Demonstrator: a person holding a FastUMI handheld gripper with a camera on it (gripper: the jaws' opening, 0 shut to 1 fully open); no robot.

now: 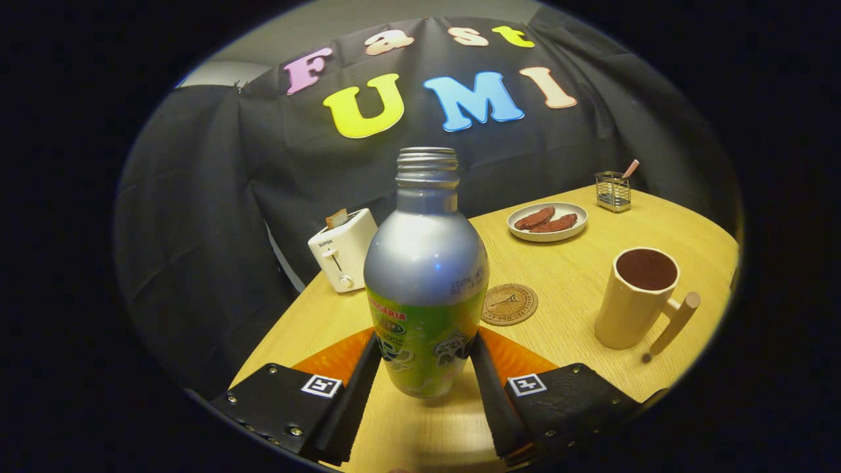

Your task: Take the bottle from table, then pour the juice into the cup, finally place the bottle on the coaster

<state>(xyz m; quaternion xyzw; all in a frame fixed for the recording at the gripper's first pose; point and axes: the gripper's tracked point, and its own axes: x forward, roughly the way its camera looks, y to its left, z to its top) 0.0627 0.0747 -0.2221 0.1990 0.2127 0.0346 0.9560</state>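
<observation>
Bottle [426, 276] uncapped in gripper [426, 358]; cup [636, 297] holds dark liquid.

The gripper [426, 358] points forward over the table, with its two fingers reaching ahead from the bottom of the view. The fingers [358, 387] stand on both sides of the lower part of the bottle [426, 282], and each one presses against its side, so the bottle is clamped between them. Each finger base carries a small square marker [321, 385].
</observation>
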